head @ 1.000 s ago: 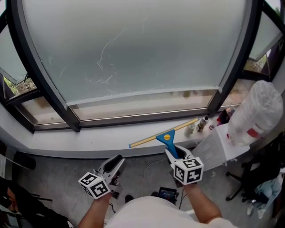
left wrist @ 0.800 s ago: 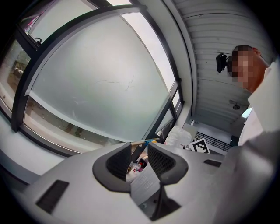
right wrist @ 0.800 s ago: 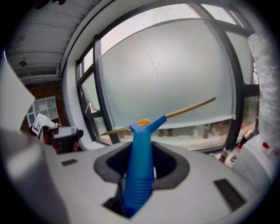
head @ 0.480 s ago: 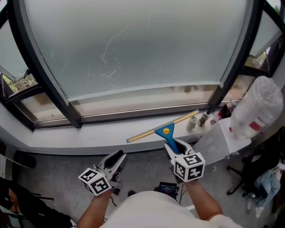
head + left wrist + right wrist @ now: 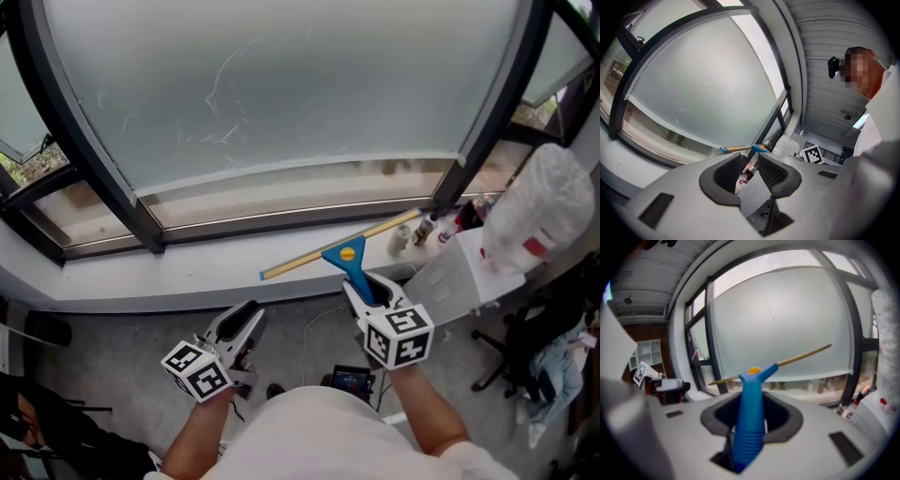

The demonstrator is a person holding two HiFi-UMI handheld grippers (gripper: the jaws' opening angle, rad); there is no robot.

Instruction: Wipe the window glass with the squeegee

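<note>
Wiping has not begun: the right gripper (image 5: 368, 291) pinches the squeegee (image 5: 348, 255) by its blue handle, blade at twelve o'clock over the sill (image 5: 187, 281), short of the window glass (image 5: 281, 84) (streaked, all left to do), while the left gripper (image 5: 240, 328), jaws spread and empty, hangs at eight o'clock.
</note>
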